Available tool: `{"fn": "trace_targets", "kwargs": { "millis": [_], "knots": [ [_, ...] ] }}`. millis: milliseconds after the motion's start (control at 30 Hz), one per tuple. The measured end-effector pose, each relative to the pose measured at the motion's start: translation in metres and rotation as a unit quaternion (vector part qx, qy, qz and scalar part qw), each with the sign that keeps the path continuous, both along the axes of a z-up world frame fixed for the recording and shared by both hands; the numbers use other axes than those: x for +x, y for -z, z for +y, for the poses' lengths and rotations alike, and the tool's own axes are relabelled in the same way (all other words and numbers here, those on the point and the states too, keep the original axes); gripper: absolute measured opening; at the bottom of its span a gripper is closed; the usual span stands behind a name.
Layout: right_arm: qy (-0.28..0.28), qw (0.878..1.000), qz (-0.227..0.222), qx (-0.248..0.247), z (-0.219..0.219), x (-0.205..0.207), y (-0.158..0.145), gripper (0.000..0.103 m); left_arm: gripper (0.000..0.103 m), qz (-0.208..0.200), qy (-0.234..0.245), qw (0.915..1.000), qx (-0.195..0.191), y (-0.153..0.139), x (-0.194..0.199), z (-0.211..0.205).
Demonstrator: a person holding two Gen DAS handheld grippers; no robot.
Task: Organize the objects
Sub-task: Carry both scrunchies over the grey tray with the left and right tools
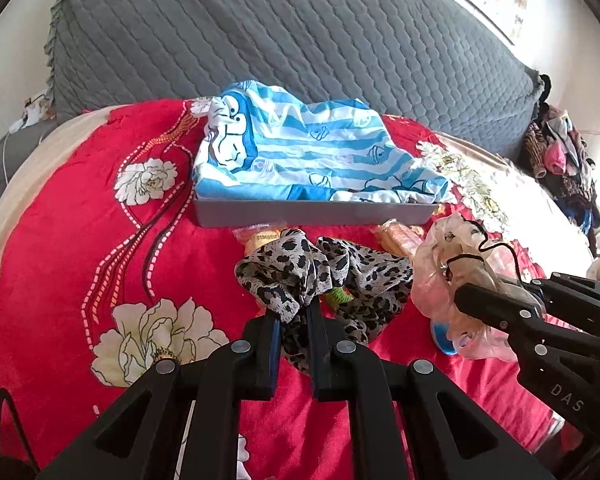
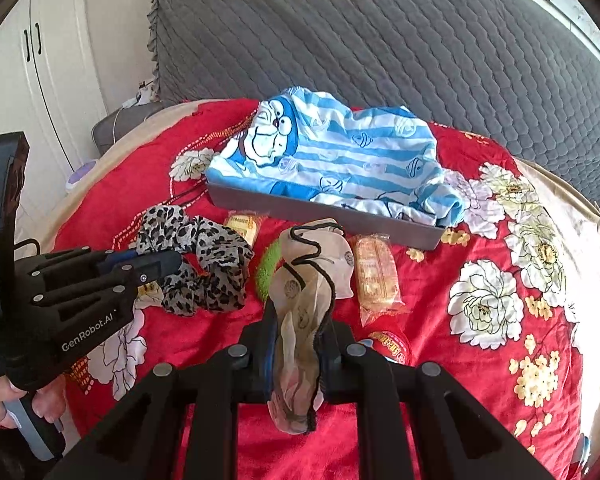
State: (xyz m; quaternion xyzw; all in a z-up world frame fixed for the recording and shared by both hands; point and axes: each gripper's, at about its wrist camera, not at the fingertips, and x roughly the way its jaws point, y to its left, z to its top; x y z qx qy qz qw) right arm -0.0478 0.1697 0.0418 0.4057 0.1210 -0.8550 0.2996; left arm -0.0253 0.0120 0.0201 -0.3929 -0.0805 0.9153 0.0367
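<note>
My left gripper [image 1: 294, 312] is shut on a leopard-print cloth [image 1: 300, 268], which hangs bunched just above the red flowered blanket [image 1: 80, 240]. In the right wrist view the same gripper [image 2: 172, 262] comes in from the left with the leopard-print cloth [image 2: 212, 268]. My right gripper [image 2: 300, 316] is shut on a sheer beige cloth with black trim [image 2: 308, 272]. Beyond both cloths stands a grey tray [image 1: 312, 216] holding a blue-and-white striped cartoon garment [image 1: 300, 148].
Wrapped snack packets [image 2: 376, 276] [image 2: 242, 226], a green fuzzy item [image 2: 268, 264] and a round red packet [image 2: 392, 346] lie on the blanket before the tray. A grey quilted cover [image 1: 260, 40] rises behind. A pile of clothes [image 1: 560, 160] sits at the far right.
</note>
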Motion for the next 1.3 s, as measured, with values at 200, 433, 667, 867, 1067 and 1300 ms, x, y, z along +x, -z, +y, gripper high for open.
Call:
{"fn": "trace_targets", "kwargs": {
  "millis": [200, 433, 667, 867, 1067, 1300],
  "knots": [
    [0.0, 1.0, 0.01, -0.013, -0.001, 0.003, -0.012, 0.016, 0.011, 0.008, -0.009, 0.9999, 0.001, -0.01, 0.0, 0.001],
    [0.004, 0.999, 0.02, -0.026, -0.001, 0.002, -0.023, 0.016, 0.011, 0.026, -0.015, 0.9995, -0.005, -0.025, 0.0, 0.004],
    [0.006, 0.999, 0.028, -0.037, -0.002, -0.001, -0.032, 0.016, 0.011, 0.038, -0.023, 0.999, -0.002, -0.034, -0.003, 0.005],
    [0.009, 0.998, 0.033, -0.046, -0.003, -0.006, -0.037, 0.016, 0.011, 0.044, -0.027, 0.9987, 0.0, -0.039, -0.011, 0.006],
    [0.008, 0.998, 0.039, -0.053, -0.008, -0.014, -0.042, 0.016, 0.011, 0.049, -0.028, 0.9984, -0.007, -0.04, -0.02, 0.01],
    [0.009, 0.996, 0.047, -0.073, -0.013, -0.031, -0.051, 0.016, 0.011, 0.05, -0.037, 0.9981, -0.005, -0.041, -0.038, 0.008]
  ]
}}
